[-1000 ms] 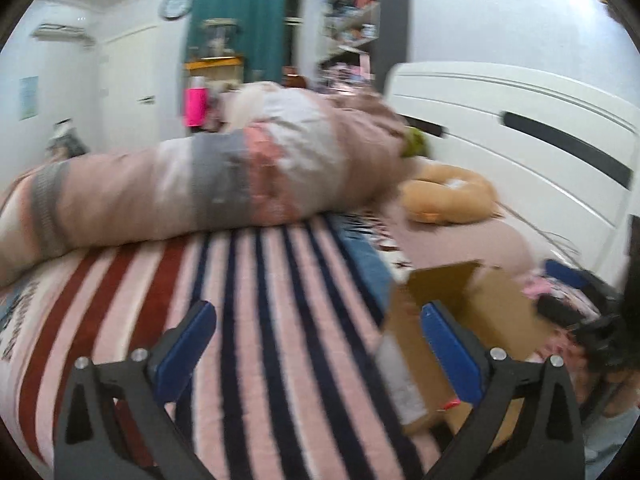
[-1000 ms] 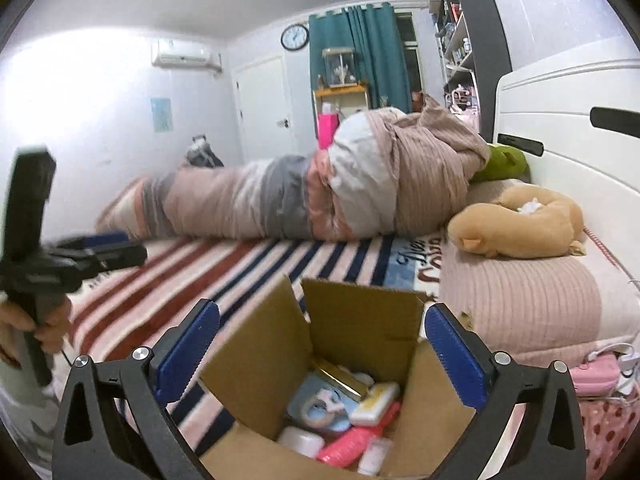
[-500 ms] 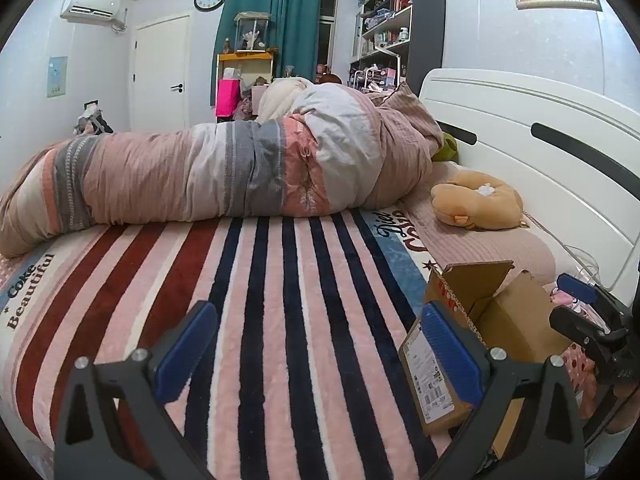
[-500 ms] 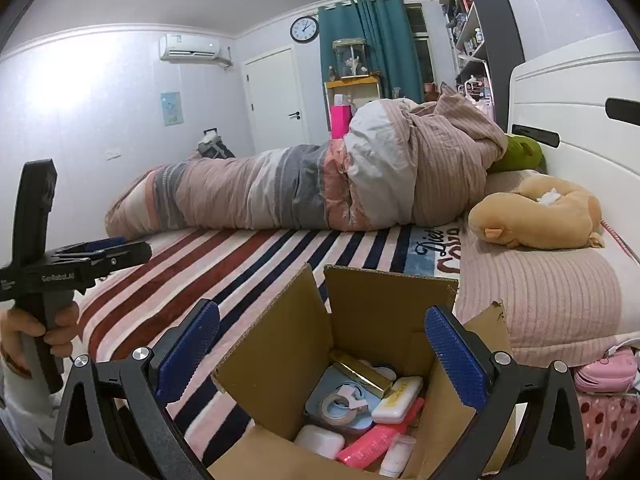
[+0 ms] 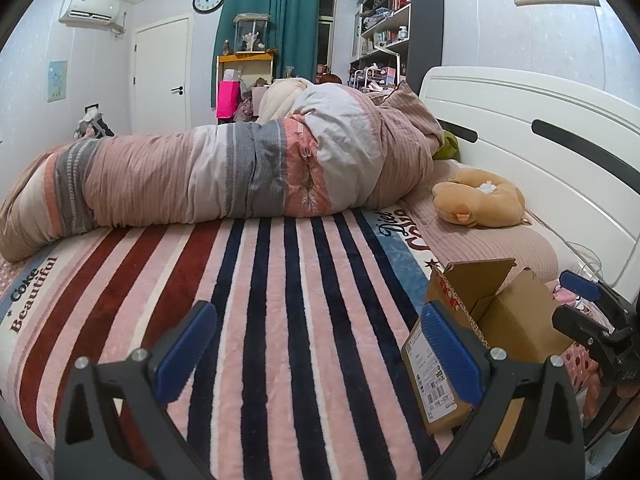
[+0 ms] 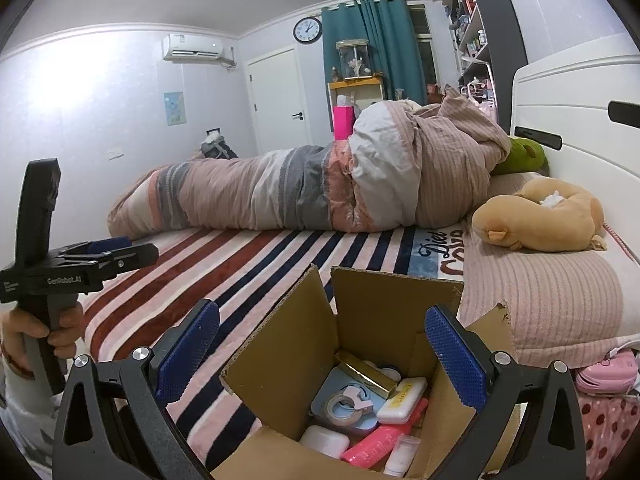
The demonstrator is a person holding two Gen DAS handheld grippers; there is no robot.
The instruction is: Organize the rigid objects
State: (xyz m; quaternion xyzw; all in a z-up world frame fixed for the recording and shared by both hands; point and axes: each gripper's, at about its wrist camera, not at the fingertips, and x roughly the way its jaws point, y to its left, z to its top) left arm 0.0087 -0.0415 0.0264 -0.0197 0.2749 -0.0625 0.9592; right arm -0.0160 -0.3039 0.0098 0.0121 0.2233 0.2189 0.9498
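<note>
An open cardboard box (image 6: 384, 300) stands on the striped bed blanket (image 6: 240, 268). Inside it lie a roll of tape (image 6: 340, 402), a gold bar-shaped item (image 6: 368, 374), a white case (image 6: 402, 400), a pink item (image 6: 376, 442) and a white soap-like block (image 6: 324, 440). My right gripper (image 6: 320, 348) is open and empty, hovering just above and in front of the box. My left gripper (image 5: 316, 344) is open and empty over the blanket, left of the box (image 5: 500, 320). The left gripper also shows in the right wrist view (image 6: 108, 252).
A rolled duvet (image 5: 240, 172) lies across the far side of the bed. A tan plush pillow (image 5: 480, 204) rests on a pink pillow (image 6: 540, 292) by the white headboard (image 5: 520, 140). A pink pouch (image 6: 608, 372) sits right of the box.
The left gripper swung left and steadied, so the box now sits at its right edge. The right gripper lifted slightly and stays over the box. Both stay open.
</note>
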